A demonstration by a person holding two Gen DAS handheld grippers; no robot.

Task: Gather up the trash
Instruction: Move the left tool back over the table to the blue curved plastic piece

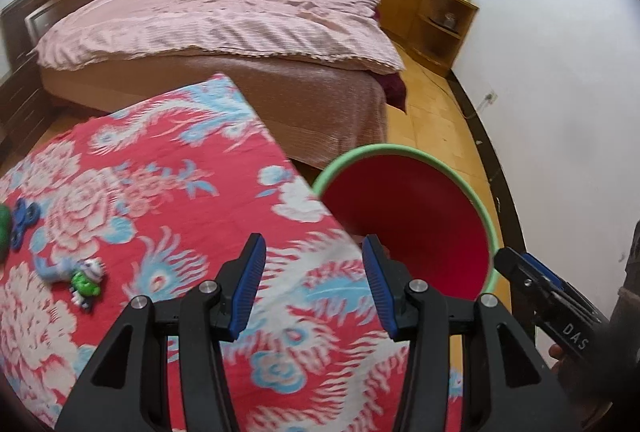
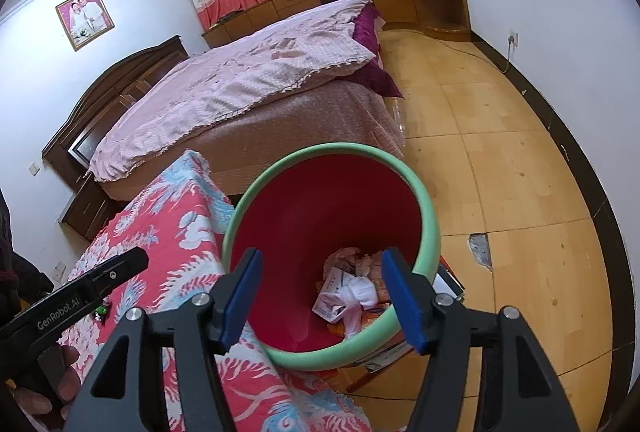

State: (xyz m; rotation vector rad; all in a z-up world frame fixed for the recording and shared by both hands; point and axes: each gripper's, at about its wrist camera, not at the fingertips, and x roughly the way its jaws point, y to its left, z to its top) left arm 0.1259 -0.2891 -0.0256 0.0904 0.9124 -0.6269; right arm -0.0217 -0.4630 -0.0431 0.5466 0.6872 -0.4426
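Both ribbed-padded hand-held grippers, left (image 1: 314, 288) and right (image 2: 322, 296), gape empty near a round, smooth bin (image 2: 430, 216) of crumpled paper (image 2: 352, 292).

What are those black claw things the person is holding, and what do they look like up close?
Both are handheld black plastic two-finger grippers with triangular cut-outs, silver pivot bolts and ribbed blue pads. The left gripper bears white "GenRobot.AI" lettering on its side; the right gripper shows "DAS". Dark sleeves show at the frame edges.
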